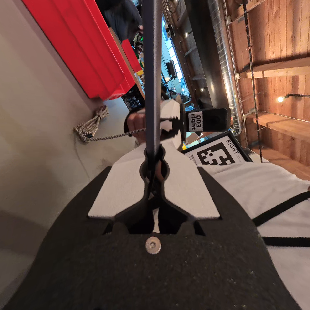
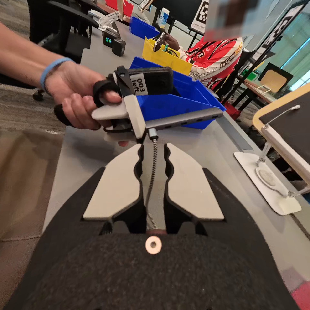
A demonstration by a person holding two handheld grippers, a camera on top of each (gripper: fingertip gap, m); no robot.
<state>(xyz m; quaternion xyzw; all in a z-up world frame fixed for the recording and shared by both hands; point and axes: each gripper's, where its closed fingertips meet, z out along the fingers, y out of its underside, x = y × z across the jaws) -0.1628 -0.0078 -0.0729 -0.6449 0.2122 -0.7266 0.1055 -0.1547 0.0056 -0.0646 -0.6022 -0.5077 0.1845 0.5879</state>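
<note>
above the grey table, near its blue bin, the left gripper clamps a grey port hub; a braided cable sits plugged in, running slack between the right gripper fingers, which stand apart.

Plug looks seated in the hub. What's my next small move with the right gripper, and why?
Probably back the right gripper straight off: its jaws stand open around the braided cable, whose plug already sits in the grey hub clamped by the left gripper.
</note>
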